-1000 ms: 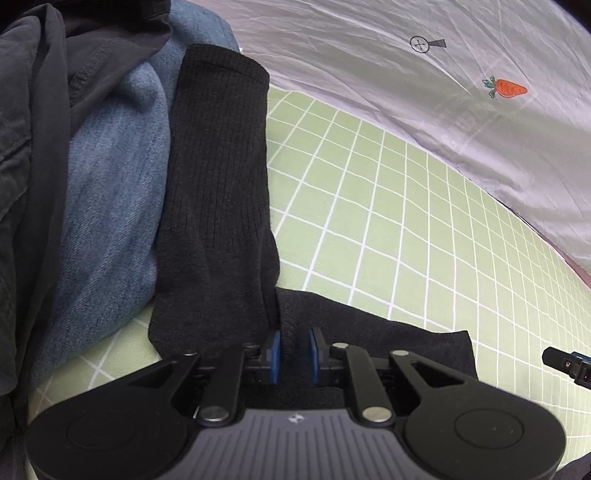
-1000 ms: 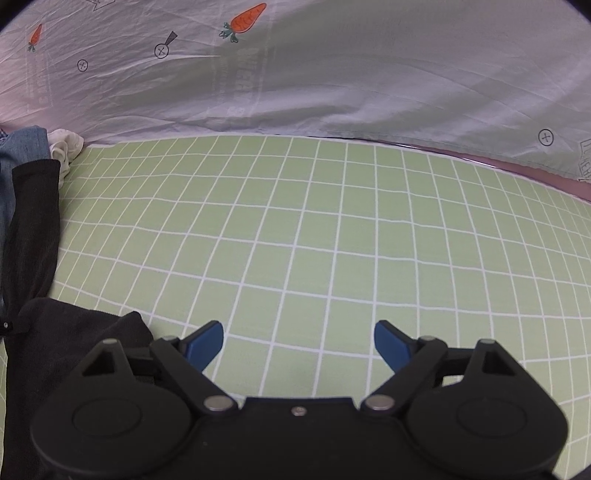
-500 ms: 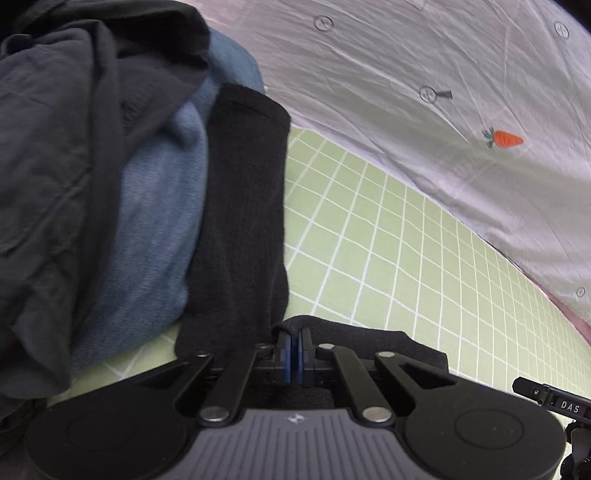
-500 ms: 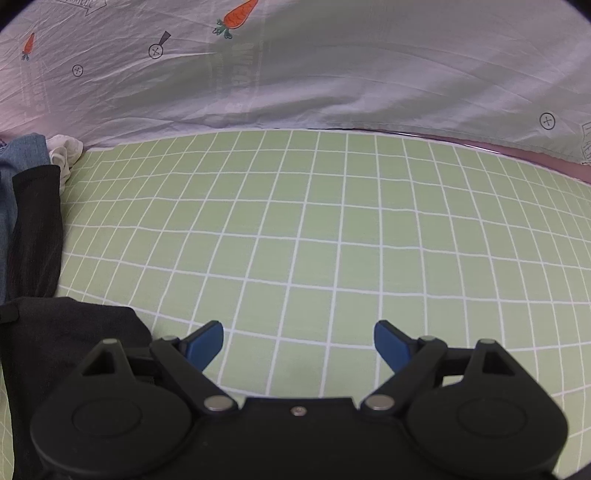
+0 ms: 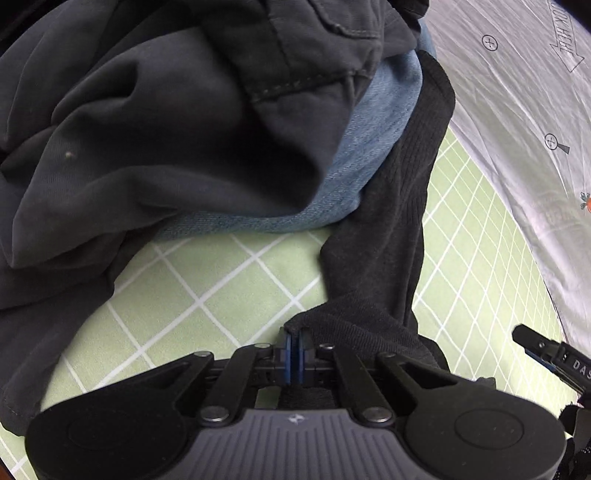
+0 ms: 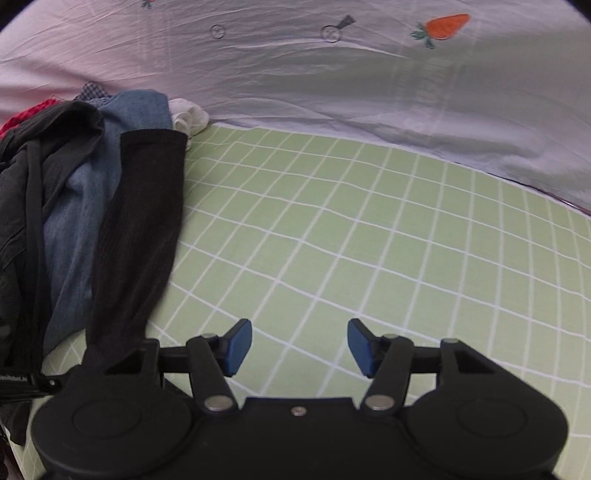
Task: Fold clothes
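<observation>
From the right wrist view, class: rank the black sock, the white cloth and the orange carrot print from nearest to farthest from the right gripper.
1. Black sock: left of the right gripper, lying up the green grid sheet.
2. White cloth: upper left, just past the sock's far end.
3. Carrot print: top right, on the pale sheet.

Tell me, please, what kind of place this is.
Probably a bed in a bedroom, used for sorting laundry. A green checked sheet covers a soft surface, a pale quilt with carrot prints lies behind it, and a pile of clothes sits beside the black sock that the left gripper pinches.
</observation>
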The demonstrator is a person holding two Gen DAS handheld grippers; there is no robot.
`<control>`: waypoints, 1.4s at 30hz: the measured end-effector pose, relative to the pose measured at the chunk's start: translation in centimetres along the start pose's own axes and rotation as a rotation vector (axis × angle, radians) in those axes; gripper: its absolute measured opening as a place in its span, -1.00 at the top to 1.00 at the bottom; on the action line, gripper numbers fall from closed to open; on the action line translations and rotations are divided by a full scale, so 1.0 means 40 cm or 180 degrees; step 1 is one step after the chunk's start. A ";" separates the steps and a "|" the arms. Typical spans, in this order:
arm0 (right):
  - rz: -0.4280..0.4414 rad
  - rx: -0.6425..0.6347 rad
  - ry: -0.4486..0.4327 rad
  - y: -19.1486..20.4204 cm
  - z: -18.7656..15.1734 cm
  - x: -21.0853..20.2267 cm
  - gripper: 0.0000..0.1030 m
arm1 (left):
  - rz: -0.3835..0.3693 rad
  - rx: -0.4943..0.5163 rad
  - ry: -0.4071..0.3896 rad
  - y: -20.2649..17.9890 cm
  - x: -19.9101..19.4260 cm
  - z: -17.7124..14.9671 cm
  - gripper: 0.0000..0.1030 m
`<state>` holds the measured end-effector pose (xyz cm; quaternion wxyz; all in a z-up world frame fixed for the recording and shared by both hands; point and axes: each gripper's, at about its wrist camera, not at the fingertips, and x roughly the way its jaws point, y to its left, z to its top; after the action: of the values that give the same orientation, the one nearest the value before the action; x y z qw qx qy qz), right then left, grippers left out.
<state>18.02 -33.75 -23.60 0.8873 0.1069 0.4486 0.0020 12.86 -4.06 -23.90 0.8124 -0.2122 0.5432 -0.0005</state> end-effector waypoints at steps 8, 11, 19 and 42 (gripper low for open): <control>0.0523 -0.0362 0.0164 0.173 0.046 0.115 0.20 | -0.0064 -0.0040 0.0098 0.015 0.023 0.026 0.90; 0.0680 -0.0445 0.0250 0.218 0.051 0.145 0.30 | -0.0068 -0.0040 0.0128 0.017 0.029 0.037 0.90; 0.0726 -0.0629 0.0438 0.287 0.025 0.177 0.39 | 0.0007 0.0059 0.0176 0.005 0.035 0.048 0.90; -0.0593 -0.0682 0.0389 0.052 -0.114 0.004 0.88 | 0.0094 0.0148 0.0124 -0.006 0.059 0.051 0.89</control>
<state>14.68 -30.86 -25.93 0.8610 -0.0308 0.5070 -0.0259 15.71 -4.13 -25.25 0.8063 -0.1851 0.5618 -0.0053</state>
